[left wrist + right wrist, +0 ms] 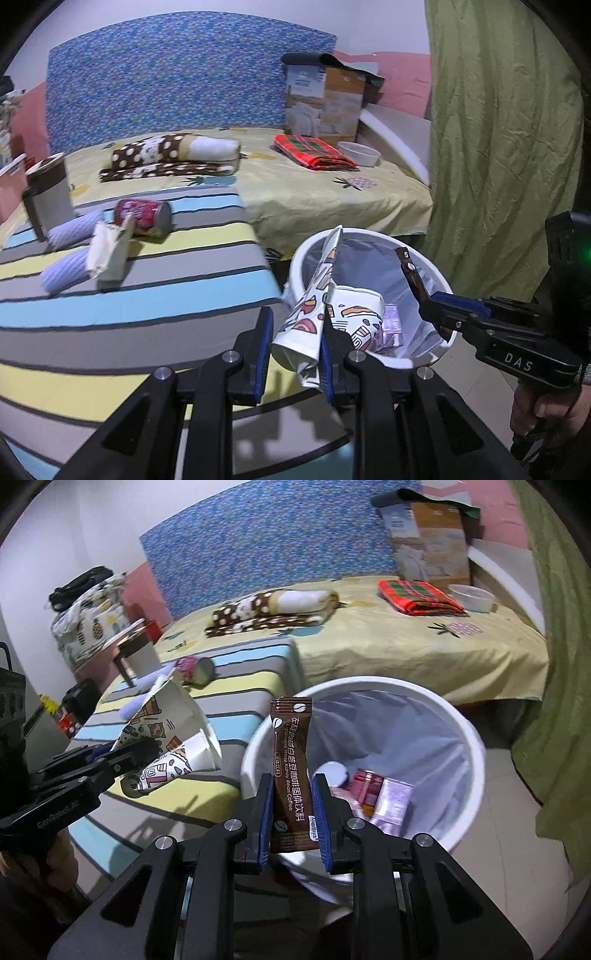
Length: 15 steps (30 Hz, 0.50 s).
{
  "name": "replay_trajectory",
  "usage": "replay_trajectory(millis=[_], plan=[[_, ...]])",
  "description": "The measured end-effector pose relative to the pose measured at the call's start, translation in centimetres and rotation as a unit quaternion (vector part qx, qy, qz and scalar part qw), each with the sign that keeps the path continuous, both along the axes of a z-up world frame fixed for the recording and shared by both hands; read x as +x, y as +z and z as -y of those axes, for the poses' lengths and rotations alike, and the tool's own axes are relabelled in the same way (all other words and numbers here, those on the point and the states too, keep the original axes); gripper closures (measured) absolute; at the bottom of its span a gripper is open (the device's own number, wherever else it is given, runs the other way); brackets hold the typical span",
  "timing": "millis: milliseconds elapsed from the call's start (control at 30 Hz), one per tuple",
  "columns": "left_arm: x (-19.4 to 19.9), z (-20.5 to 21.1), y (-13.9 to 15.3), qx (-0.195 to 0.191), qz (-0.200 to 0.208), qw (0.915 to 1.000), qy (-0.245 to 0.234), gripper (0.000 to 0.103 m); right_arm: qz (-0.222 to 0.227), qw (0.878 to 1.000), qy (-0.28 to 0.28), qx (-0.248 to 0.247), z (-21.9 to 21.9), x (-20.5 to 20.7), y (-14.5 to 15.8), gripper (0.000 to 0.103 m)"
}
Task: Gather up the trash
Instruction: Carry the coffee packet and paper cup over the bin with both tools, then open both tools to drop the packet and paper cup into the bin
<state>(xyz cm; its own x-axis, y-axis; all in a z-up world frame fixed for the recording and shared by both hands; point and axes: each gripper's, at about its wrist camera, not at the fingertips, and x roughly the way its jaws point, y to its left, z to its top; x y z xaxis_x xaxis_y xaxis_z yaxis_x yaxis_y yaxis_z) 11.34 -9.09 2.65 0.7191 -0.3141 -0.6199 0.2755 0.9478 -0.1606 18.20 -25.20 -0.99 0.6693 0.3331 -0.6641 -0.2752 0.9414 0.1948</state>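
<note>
Pinched in the left gripper [291, 356], a crushed paper cup [308, 325] looks light and flimsy; right gripper [291, 821] clamps a limp coffee sachet [291, 771] low down.

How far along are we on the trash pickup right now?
Done: some wrappers already lie in the white bin. In hand: the left gripper is clamped on crushed paper cups, and the right gripper holds a brown coffee sachet over the bin. Left: a red can and a crumpled wrapper lie on the striped cover.

Crushed patterned paper cup [314, 317] and brown coffee sachet [291, 771] above white bin [476, 746].
</note>
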Motion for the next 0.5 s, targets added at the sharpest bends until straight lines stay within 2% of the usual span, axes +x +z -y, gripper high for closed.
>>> replay_trajectory(millis=[500], plan=[[3.3,4.9,-1.9,0.004,-0.030,0.9986,-0.044,0.079,-0.032,0.999,-0.031,-0.001,2.6,1.3,-1.6,0.080]])
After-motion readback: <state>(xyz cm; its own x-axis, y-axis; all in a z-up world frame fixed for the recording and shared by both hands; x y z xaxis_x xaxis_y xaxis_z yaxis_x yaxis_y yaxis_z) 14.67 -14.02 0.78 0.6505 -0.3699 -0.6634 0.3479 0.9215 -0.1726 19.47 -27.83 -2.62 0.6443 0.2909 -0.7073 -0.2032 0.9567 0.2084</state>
